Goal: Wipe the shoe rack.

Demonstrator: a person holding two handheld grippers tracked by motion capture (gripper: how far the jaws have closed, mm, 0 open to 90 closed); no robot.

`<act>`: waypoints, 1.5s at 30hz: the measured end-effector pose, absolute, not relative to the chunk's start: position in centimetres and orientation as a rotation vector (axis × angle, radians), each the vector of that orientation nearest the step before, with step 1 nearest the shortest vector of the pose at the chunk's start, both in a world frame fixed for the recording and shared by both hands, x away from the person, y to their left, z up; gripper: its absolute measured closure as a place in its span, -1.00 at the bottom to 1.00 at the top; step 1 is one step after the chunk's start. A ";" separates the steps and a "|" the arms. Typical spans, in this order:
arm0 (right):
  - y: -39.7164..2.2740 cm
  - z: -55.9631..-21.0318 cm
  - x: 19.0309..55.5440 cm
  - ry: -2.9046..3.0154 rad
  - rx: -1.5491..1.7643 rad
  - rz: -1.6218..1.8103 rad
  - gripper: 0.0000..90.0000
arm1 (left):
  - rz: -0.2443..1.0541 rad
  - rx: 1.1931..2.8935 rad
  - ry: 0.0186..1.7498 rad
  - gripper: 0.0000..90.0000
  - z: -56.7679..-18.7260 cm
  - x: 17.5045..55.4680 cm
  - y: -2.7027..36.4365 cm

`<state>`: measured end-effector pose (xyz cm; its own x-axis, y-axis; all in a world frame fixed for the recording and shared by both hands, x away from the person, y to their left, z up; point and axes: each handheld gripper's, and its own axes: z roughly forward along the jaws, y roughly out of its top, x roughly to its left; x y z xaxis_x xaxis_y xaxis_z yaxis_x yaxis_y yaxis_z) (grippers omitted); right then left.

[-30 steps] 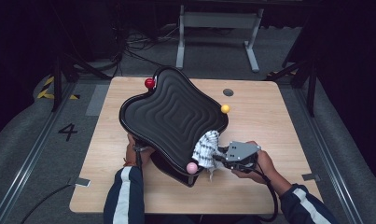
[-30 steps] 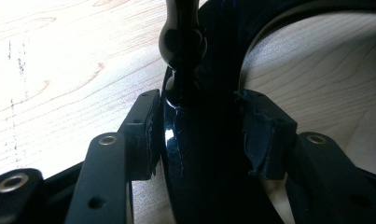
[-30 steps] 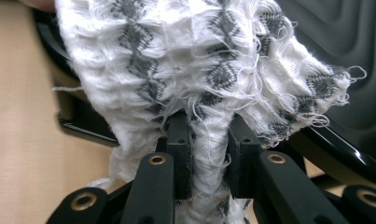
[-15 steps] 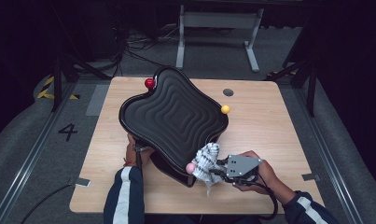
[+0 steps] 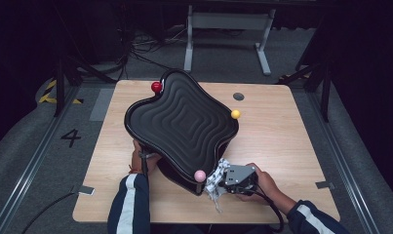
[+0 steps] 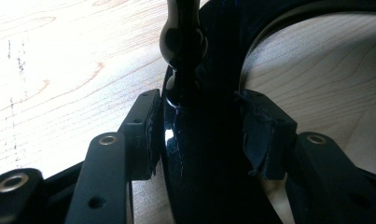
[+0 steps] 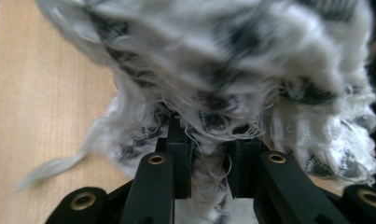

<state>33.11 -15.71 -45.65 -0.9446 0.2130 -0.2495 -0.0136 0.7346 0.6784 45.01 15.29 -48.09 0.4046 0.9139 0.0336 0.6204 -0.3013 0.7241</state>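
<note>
While we are looking down on the wooden table (image 5: pixel 291 146), the left gripper (image 6: pixel 199 135) is clamping its jaws on the glossy rim of a black wavy tray (image 5: pixel 182 124), holding it tilted at the table's middle. Red (image 5: pixel 156 87), yellow (image 5: pixel 236 114) and pink (image 5: pixel 200 175) balls are sitting at the tray's corners. Near the pink ball, the right gripper (image 5: pixel 218 184) is squeezing its jaws together on a white-and-black cloth (image 7: pixel 223 84), which is hanging just above the tabletop.
</note>
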 end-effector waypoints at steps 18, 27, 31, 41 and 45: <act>-15.5 -47.3 34.5 2.623 0.210 1.010 0.67 | 0.432 1.930 1.273 -0.06 -47.4 44.4 18.7; -15.5 -47.3 34.7 2.635 0.217 1.026 0.67 | 0.413 1.943 1.223 -0.11 -47.3 45.5 18.4; -15.5 -47.3 34.7 2.636 0.216 1.025 0.67 | 0.408 1.931 1.234 -0.11 -47.4 46.2 17.5; -15.7 -47.3 34.9 2.628 0.222 1.021 0.67 | 0.451 1.922 1.205 0.58 -46.9 47.3 16.8; -15.8 -47.4 35.3 2.609 0.246 1.009 0.70 | 0.467 1.924 1.205 0.66 -46.9 47.0 17.0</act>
